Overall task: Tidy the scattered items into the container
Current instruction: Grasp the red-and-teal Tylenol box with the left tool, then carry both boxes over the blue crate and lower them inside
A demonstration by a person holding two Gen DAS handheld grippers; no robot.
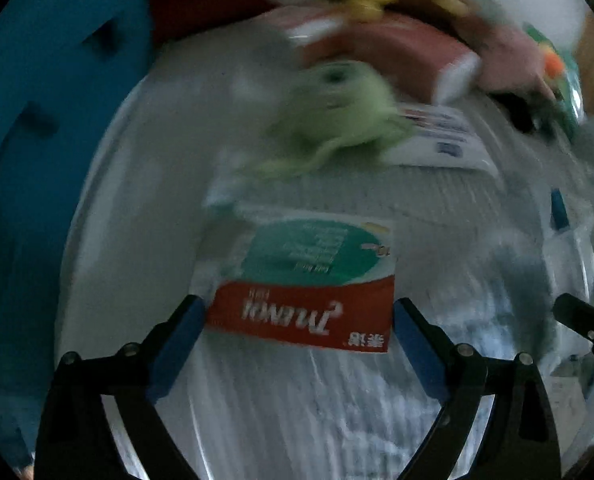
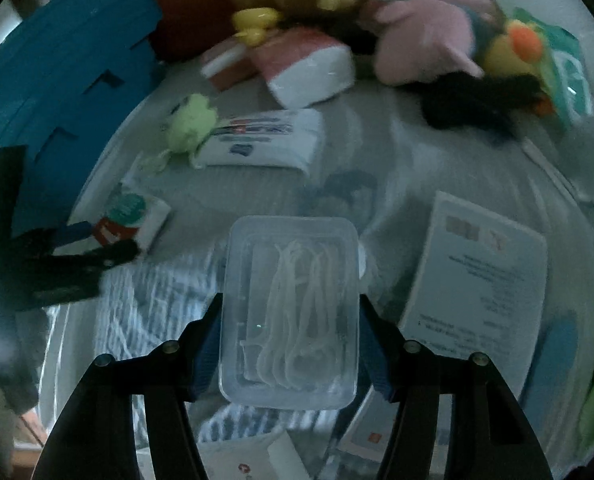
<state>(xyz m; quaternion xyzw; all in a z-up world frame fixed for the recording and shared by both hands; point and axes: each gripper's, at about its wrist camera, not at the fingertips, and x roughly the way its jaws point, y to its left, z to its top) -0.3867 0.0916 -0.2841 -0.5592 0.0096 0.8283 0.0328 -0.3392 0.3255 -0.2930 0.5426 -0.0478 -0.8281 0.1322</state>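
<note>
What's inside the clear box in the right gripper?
Pale, thin looped strands fill the clear box. The cloudy lid blurs them, so what they are, and anything beneath them, cannot be told.

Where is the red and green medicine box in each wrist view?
Left wrist: medicine box low centre, between the left tool's blue fingers.
Right wrist: same box at left, by that tool.
Shared landmark: green plush beyond the box.
</note>
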